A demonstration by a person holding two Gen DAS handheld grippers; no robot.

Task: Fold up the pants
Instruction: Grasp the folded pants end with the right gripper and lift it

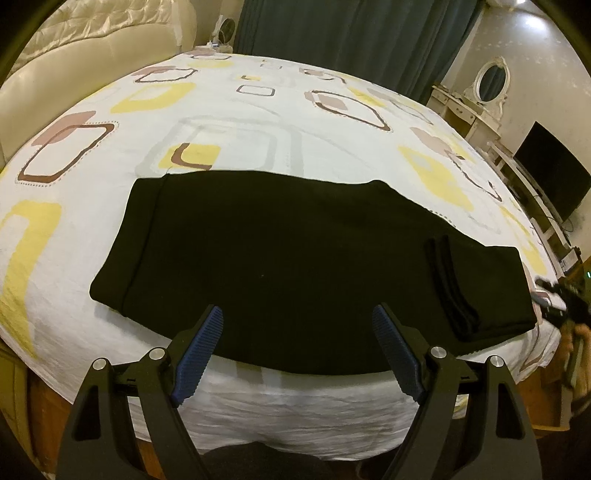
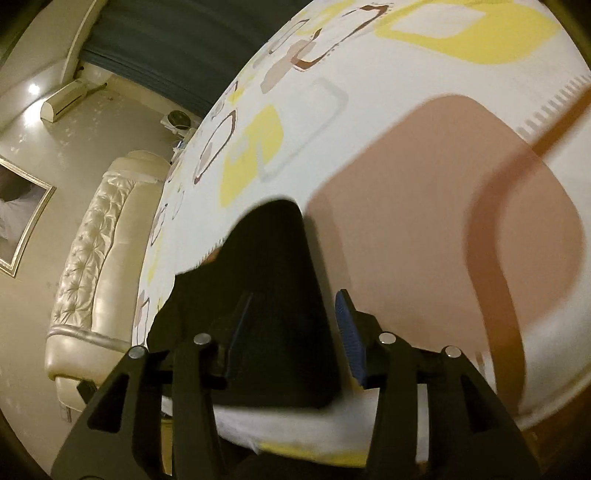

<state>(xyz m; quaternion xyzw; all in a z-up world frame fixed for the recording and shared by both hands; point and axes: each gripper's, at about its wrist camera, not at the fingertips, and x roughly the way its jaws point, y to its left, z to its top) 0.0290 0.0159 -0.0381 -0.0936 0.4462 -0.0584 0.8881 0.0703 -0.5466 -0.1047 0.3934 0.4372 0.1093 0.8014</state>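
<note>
The black pants lie flat across the bed near its front edge, folded lengthwise, with the hems at the right. My left gripper is open and empty, its blue pads just over the pants' near edge. My right gripper is open at the pants' right end, one finger over the cloth and one beside it, not closed on it. In the left wrist view the right gripper shows blurred at the far right.
The bed sheet is white with yellow and brown squares. A cream headboard stands at the left. A dressing table with mirror and a dark TV stand to the right. Dark curtains hang behind.
</note>
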